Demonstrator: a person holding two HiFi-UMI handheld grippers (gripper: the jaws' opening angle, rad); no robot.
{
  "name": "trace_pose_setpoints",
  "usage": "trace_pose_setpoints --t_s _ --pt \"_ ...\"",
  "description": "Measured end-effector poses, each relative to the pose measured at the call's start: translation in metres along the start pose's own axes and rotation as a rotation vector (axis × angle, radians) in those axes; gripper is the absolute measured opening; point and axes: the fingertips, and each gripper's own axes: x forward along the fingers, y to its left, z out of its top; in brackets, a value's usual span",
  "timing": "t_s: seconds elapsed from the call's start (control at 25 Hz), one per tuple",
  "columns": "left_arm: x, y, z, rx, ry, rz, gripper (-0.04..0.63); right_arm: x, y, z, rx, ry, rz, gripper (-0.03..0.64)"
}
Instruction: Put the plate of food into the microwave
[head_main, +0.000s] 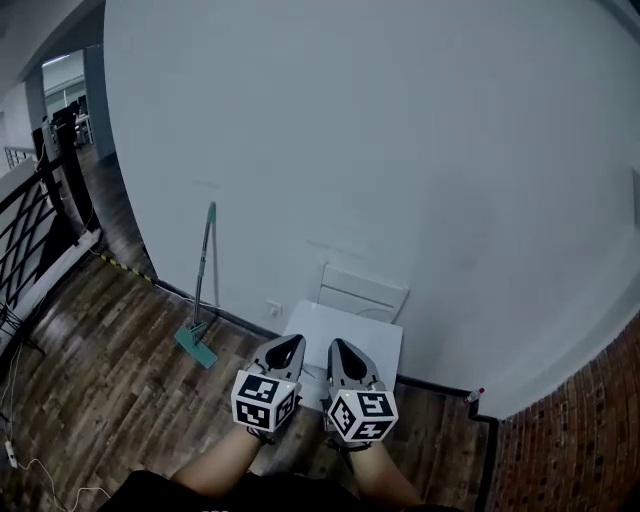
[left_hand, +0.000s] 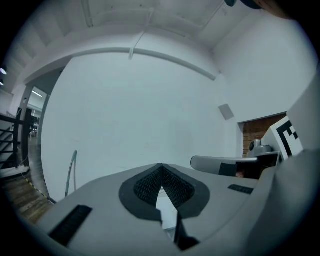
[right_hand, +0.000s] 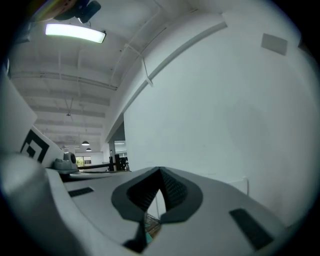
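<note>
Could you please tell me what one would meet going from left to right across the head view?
From the left: black railing → teal mop → left gripper → right gripper → small red-tipped object → brick wall.

Floor (head_main: 90, 340) wood planks; wall (head_main: 400, 140) matt white; left gripper (left_hand: 161, 166) matt grey plastic.

Dark brown wooden plank floor (head_main: 110, 340) runs up to white wall. Small white square-topped table (head_main: 345, 335) stands on it against wall. Teal long-handled mop (head_main: 200, 300) has head on planks, handle leaning on wall. Yellow-black striped tape (head_main: 125, 265) along left edge. Thin white cable (head_main: 30, 465) lies bottom left.
</note>
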Motion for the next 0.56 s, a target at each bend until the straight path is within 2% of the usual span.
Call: trace_pose_setpoints --t_s 0.2,0.56 --pt "-0.0031 -0.0061 0.0128 0.019 -0.023 -0.007 -0.003 0.0004 0.0057 0.0024 0.015 0.000 0.031 0.012" --pt "0.0052 -0.0099 0.0067 0.001 -0.003 0.002 -0.003 0.0035 0.0024 0.0084 0.008 -0.010 0.044 0.012"
